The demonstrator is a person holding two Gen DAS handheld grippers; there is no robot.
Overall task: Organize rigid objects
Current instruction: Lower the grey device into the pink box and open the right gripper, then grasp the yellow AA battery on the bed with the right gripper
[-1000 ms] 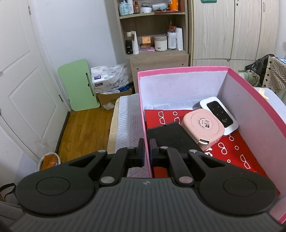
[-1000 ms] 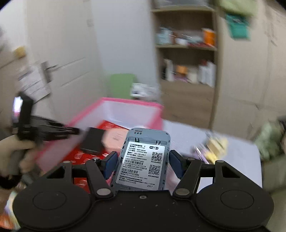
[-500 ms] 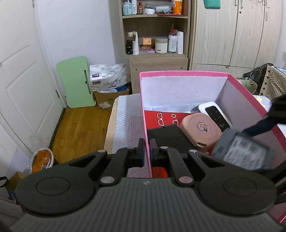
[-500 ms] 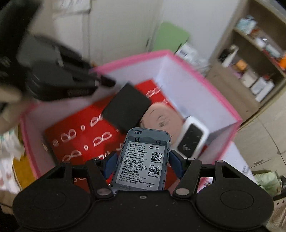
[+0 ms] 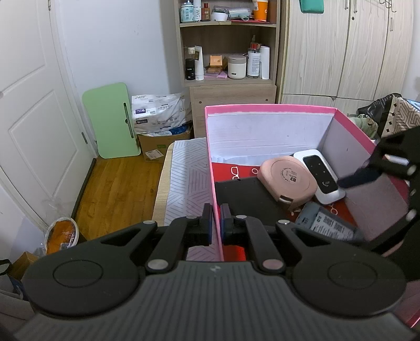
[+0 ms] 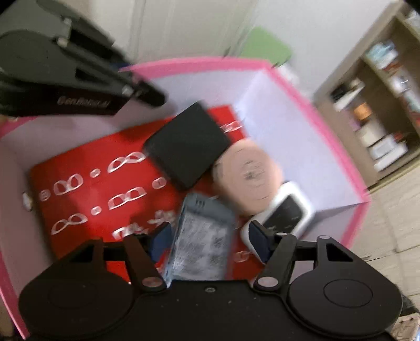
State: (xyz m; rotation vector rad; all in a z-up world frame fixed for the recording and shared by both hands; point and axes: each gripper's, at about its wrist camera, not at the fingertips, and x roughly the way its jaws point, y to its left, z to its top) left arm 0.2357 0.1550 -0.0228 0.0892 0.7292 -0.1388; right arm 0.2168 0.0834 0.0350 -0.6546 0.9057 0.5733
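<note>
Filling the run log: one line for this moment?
left gripper: shut on box wall | right gripper: open | grey router: in box, between its fingers

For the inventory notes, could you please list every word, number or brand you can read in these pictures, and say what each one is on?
"02": on the pink round case in the pink box.
"24": on the white plastic pack by the wall.
"WIG": on a bottle on the top shelf.
"GenRobot.AI", blurred, probably: on the left gripper.
The label on the grey device, between the right gripper fingers: too small and blurred.
</note>
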